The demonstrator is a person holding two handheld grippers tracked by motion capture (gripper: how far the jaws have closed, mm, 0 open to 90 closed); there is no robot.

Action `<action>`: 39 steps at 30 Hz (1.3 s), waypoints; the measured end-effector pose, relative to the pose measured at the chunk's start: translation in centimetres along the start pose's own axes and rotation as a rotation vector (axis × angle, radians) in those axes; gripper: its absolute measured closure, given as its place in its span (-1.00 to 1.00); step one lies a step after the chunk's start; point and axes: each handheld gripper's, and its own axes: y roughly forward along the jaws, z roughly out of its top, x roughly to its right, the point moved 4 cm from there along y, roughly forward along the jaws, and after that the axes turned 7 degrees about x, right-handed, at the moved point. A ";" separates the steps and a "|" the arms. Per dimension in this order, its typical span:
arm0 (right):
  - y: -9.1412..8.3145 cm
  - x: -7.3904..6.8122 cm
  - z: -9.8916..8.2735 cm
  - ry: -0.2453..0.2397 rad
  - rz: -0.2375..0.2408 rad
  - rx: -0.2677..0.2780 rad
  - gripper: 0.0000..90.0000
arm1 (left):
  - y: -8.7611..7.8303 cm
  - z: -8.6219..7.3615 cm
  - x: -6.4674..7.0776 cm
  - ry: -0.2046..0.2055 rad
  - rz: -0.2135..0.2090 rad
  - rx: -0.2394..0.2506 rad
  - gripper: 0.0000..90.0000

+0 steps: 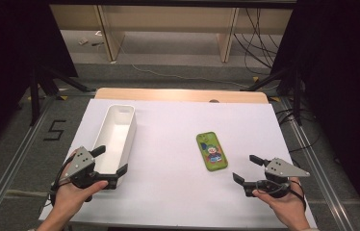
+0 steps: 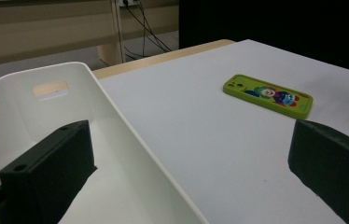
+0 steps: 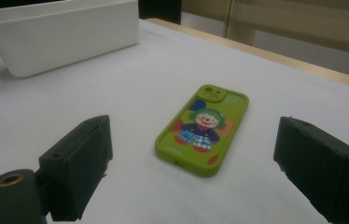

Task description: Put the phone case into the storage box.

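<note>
White-covered table [image 1: 178,192] with bare wooden strip at far edge. Long white plastic rectangular bin [image 1: 115,137] on left half, lengthwise near-to-far, empty. Left gripper [image 1: 113,161] at bin's near end, jaws spread wide astride its right wall: one jaw inside bin, other outside over table, nothing clamped. Right gripper [image 1: 245,168] near right edge, jaws released, wide apart, nothing between. Green phone case with clown print [image 1: 212,151] flat on table right of centre, just beyond right gripper, well apart from bin.
</note>
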 end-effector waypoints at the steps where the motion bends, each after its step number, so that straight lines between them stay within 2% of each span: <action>1: 0.0 0.0 0.0 0.002 0.000 0.003 -0.73 | 0.0 0.0 0.0 0.000 0.000 0.000 -1.00; 8: 0.0 0.3 -0.1 0.013 -0.004 0.009 -0.72 | 0.2 0.1 0.1 -0.003 0.002 0.001 -1.00; 12: 0.0 0.4 0.0 0.005 -0.020 0.011 -0.61 | 0.0 0.1 0.0 0.000 0.003 0.004 -1.00; 15: 0.0 0.6 0.4 -0.001 -0.044 0.011 -0.21 | -0.1 0.0 0.0 -0.001 0.005 0.003 -1.00; 16: 0.0 0.6 0.5 -0.007 -0.052 0.006 -0.01 | -0.2 0.0 -0.1 -0.001 0.006 0.003 -1.00; 21: 0.6 0.6 0.9 0.000 -0.024 -0.035 0.81 | -0.3 0.0 -0.2 -0.002 0.014 0.009 -1.00; 23: 1.2 0.4 0.8 -0.007 -0.022 -0.073 1.00 | -0.4 0.0 -0.2 -0.003 0.017 0.009 -1.00; 26: 2.3 -0.3 0.7 -0.012 -0.007 -0.139 1.00 | -0.5 0.0 -0.3 -0.005 0.020 0.013 -1.00; 30: 3.4 -0.2 0.8 -0.004 -0.015 -0.179 1.00 | -0.5 0.0 -0.3 -0.005 0.024 0.012 -1.00; 36: 5.1 0.6 1.0 0.018 -0.044 -0.209 1.00 | -0.4 0.0 -0.3 -0.007 0.021 0.012 -1.00; 39: 5.9 1.0 1.3 0.031 -0.054 -0.202 1.00 | -0.4 0.0 -0.3 -0.008 0.020 0.012 -1.00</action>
